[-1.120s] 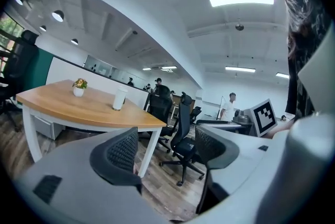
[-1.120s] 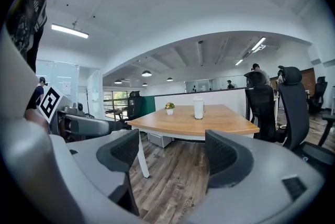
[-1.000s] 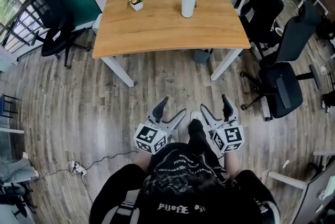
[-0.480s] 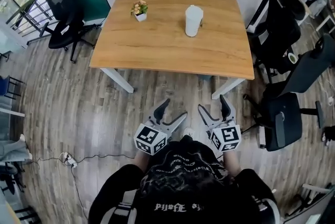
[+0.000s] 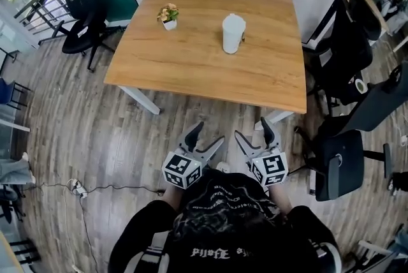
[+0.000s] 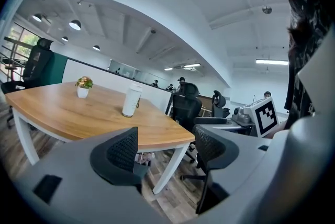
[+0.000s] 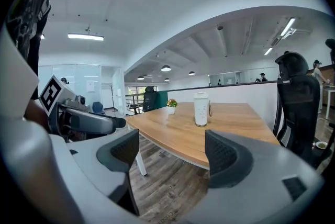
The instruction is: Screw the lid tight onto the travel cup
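The tall white travel cup (image 5: pixel 233 34) stands upright on the light wooden tabletop (image 5: pixel 191 67), toward the far right part of it, with its white lid (image 5: pixel 234 18) sitting on top; how firmly the lid is seated cannot be told from here. A small potted plant (image 5: pixel 167 13) in a white pot stands to the cup's left, well apart from it.

The left hand-held gripper (image 5: pixel 210 133) is held in front of the person (image 5: pixel 223 227), over the grey wood-plank floor (image 5: pixel 95 131) and short of the tabletop's near edge; its jaws stand wide apart with nothing between them. The right hand-held gripper (image 5: pixel 252 128) is just beside it, likewise spread wide and empty; both point toward the tabletop, well apart from the cup.

Black office chairs (image 5: pixel 341 163) stand around the tabletop's sides.
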A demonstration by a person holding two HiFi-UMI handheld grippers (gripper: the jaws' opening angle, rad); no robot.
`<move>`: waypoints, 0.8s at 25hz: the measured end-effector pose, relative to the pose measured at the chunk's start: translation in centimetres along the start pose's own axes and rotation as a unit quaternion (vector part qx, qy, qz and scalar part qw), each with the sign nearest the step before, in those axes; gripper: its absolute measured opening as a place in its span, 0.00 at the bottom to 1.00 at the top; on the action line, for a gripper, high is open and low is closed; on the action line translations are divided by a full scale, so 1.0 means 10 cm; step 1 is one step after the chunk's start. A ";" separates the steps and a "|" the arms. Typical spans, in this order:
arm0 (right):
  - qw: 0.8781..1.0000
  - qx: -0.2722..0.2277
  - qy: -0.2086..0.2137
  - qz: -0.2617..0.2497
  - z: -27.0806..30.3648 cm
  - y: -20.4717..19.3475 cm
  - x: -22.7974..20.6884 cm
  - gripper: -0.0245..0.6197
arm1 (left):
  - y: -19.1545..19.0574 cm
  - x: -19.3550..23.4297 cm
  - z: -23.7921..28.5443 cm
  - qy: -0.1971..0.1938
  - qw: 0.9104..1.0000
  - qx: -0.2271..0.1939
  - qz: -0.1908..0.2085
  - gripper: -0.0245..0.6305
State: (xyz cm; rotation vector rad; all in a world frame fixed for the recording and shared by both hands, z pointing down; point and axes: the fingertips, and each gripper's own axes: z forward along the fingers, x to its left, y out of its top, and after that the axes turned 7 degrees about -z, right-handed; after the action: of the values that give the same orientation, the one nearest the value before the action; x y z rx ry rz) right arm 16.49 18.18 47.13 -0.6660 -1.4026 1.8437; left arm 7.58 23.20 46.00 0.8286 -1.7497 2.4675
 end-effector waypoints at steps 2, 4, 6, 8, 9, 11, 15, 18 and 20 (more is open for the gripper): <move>1.000 0.004 0.002 0.003 0.02 -0.03 -0.03 0.63 | 0.03 0.03 0.07 0.002 1.000 0.001 0.002 0.58; 1.000 0.008 0.000 0.006 0.07 -0.03 -0.09 0.63 | 0.08 0.10 0.14 0.006 1.000 -0.001 0.005 0.58; 1.000 0.010 -0.004 0.011 0.12 -0.03 -0.17 0.63 | 0.14 0.18 0.22 0.011 1.000 -0.004 0.004 0.58; 1.000 0.013 -0.009 0.017 0.19 -0.06 -0.25 0.63 | 0.18 0.26 0.32 0.011 1.000 -0.004 0.003 0.58; 1.000 0.015 -0.012 0.019 0.24 -0.07 -0.30 0.63 | 0.20 0.30 0.38 0.008 1.000 -0.002 0.004 0.58; 0.999 0.016 -0.019 0.022 0.37 -0.05 -0.39 0.63 | 0.26 0.40 0.50 0.003 1.000 0.003 0.011 0.58; 0.999 0.016 -0.034 0.026 0.67 0.04 -0.58 0.63 | 0.42 0.64 0.76 -0.012 1.000 0.008 0.021 0.58; 0.999 0.021 -0.043 0.023 0.96 0.13 -0.71 0.63 | 0.67 0.88 0.96 -0.019 0.999 -0.005 0.027 0.58; 0.998 0.027 -0.049 0.021 1.15 0.17 -0.78 0.63 | 0.80 1.03 1.10 -0.032 0.999 0.001 0.031 0.58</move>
State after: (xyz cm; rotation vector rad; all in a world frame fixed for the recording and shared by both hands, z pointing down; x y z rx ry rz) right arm 12.17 4.89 48.50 -0.5894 -1.4066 1.9643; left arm 0.92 7.53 45.92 0.8760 -1.8211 2.5093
